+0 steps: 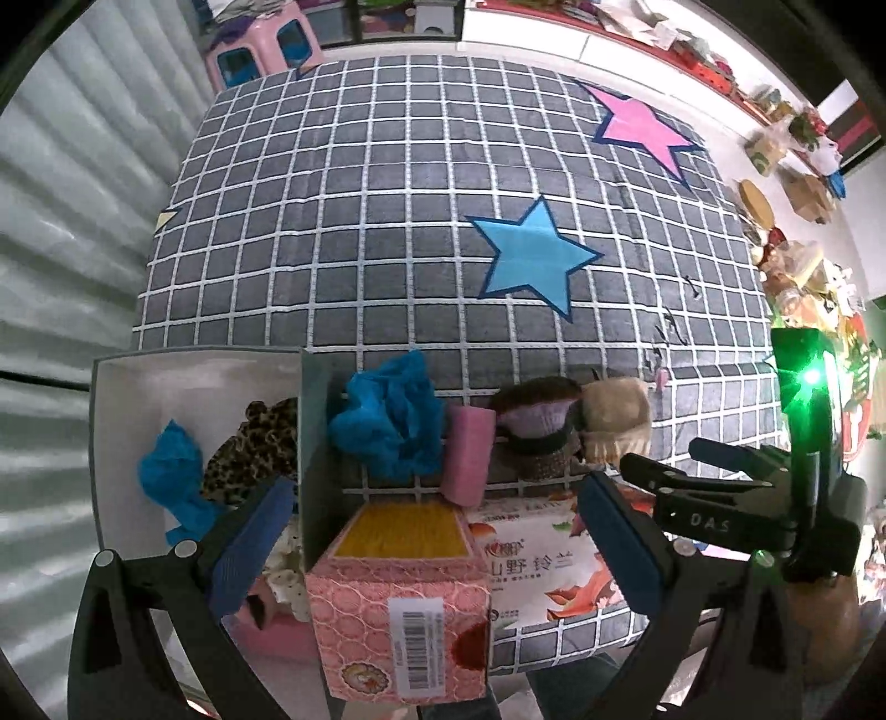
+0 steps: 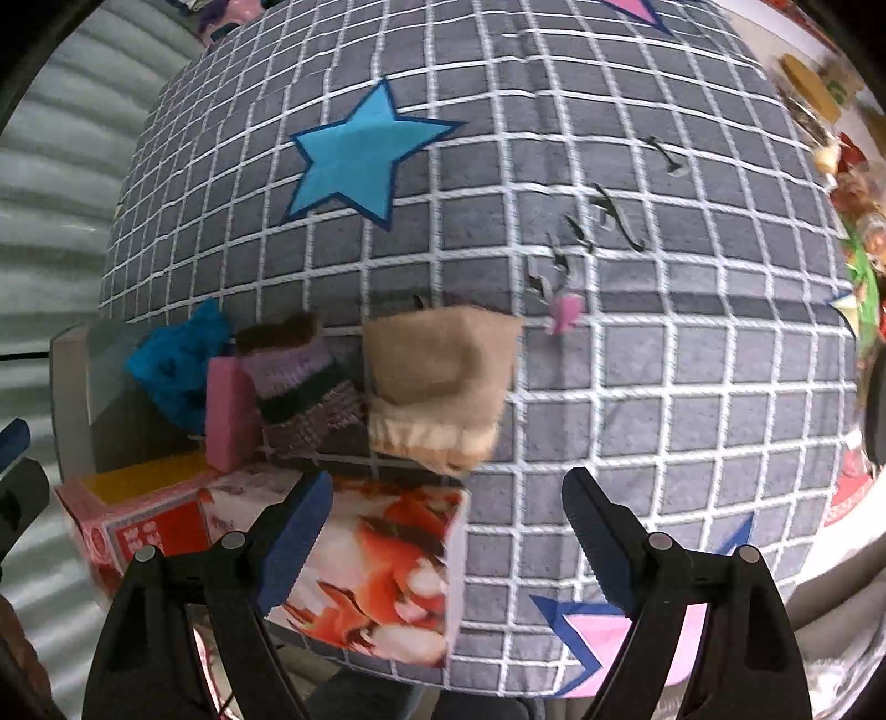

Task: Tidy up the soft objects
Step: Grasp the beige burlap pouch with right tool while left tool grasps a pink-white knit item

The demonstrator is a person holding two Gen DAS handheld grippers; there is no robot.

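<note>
On the grey checked bedspread point(image 1: 387, 221), several soft things lie in a row: a crumpled blue cloth point(image 1: 387, 426), a pink sponge block point(image 1: 468, 454), a purple-and-brown knitted piece point(image 1: 537, 426) and a beige cloth point(image 1: 614, 421). To their left, a white open box point(image 1: 111, 421) holds another blue cloth point(image 1: 171, 471) and a leopard-print scrunchie point(image 1: 255, 448). My left gripper point(image 1: 437, 545) is open, pointing down over a pink carton with a yellow top point(image 1: 398, 598); its pads stay clear of the carton. My right gripper point(image 2: 446, 540) is open over the corner of a flowered tissue pack point(image 2: 382, 565), just short of the beige cloth point(image 2: 443, 382).
A corrugated grey wall point(image 1: 66, 249) runs along the left of the bed. A pink stool point(image 1: 260, 50) stands at the far end. Cluttered shelves point(image 1: 786, 166) line the right side. A small pink clip point(image 2: 565, 313) lies on the spread near the beige cloth.
</note>
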